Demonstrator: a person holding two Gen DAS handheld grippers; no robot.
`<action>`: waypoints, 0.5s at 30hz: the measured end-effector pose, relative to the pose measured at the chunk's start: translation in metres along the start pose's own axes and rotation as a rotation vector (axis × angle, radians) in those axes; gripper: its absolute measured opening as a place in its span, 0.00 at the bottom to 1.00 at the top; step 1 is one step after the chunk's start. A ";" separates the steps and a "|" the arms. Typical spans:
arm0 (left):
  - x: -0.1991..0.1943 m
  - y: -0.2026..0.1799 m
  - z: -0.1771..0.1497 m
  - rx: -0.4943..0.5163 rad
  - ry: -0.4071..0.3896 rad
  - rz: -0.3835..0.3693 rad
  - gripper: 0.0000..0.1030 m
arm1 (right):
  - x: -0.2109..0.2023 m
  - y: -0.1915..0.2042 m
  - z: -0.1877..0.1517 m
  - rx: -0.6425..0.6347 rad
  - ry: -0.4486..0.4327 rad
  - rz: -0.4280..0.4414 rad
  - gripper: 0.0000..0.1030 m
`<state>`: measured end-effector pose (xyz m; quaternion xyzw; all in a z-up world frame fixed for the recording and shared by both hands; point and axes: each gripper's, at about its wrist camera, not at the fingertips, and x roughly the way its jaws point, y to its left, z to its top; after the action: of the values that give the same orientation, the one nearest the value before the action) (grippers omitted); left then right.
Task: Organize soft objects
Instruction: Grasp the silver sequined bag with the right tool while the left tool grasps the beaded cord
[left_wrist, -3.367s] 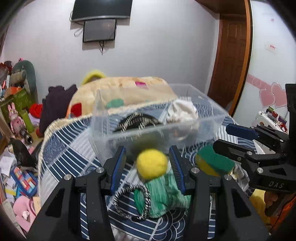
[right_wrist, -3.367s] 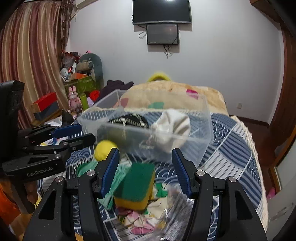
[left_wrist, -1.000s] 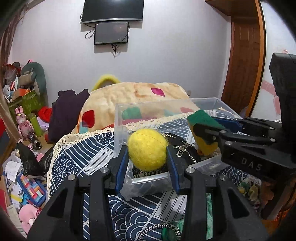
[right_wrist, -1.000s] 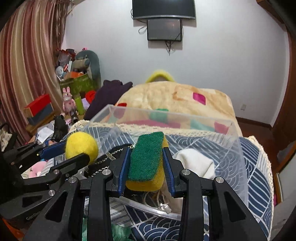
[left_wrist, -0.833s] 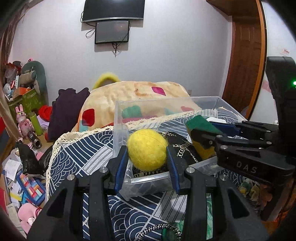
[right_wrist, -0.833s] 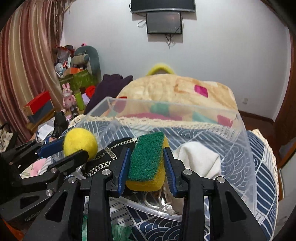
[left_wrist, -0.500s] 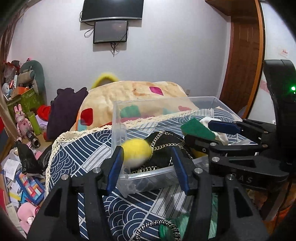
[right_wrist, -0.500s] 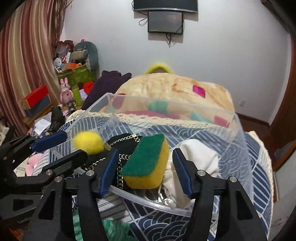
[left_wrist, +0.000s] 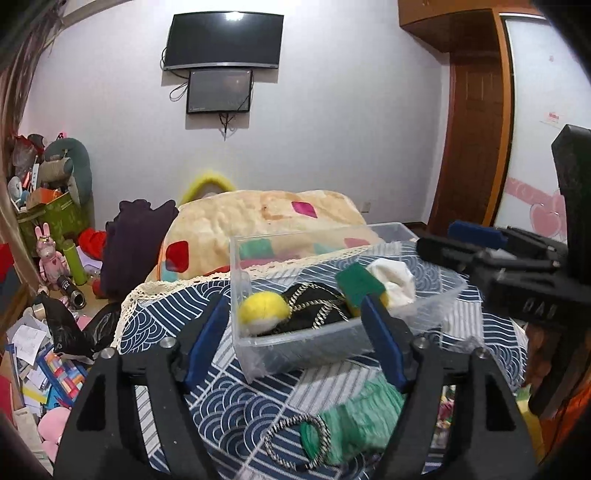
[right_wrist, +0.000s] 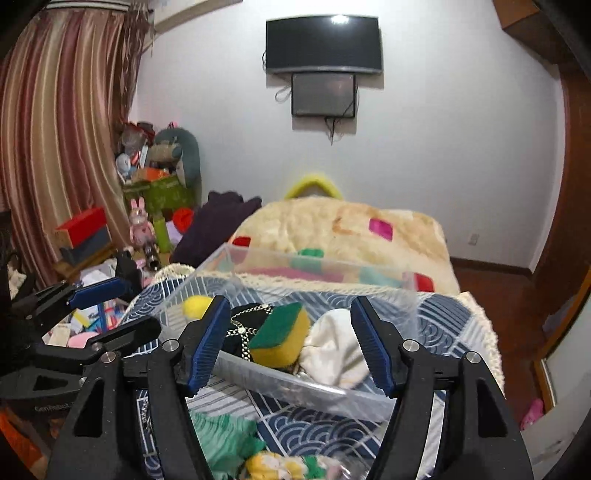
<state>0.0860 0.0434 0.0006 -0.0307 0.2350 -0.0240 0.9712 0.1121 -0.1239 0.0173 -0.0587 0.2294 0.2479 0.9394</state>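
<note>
Now both soft things lie loose in the clear bin (left_wrist: 436, 306).
The yellow ball (left_wrist: 263, 309) sits at the bin's near-left end and the green-and-yellow sponge (right_wrist: 282, 334) leans beside the white cloth (right_wrist: 334, 347), over a black chained item (left_wrist: 314, 314). A second ago each was pinched; the left gripper (left_wrist: 295, 343) and right gripper (right_wrist: 288, 347) have since spread wide and drawn back, empty, above the blue patterned cover (left_wrist: 236, 402).

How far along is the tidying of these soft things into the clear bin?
Done: the yellow ball, green-and-yellow sponge and white cloth lie in the clear bin. In hand: nothing; the left hand-held gripper and right hand-held gripper are both open. Left: the green cloth and black-and-white cord loop on the bed.
</note>
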 end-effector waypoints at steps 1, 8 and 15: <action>-0.004 -0.002 -0.002 0.007 -0.002 -0.004 0.76 | -0.005 0.000 0.000 0.000 -0.010 -0.006 0.66; -0.018 -0.013 -0.029 0.036 0.029 -0.013 0.82 | -0.033 -0.013 -0.025 -0.005 -0.025 -0.069 0.70; -0.010 -0.009 -0.064 0.018 0.112 -0.034 0.58 | -0.028 -0.027 -0.063 0.029 0.078 -0.090 0.70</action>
<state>0.0473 0.0317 -0.0509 -0.0244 0.2884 -0.0445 0.9562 0.0788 -0.1741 -0.0263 -0.0650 0.2664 0.1998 0.9407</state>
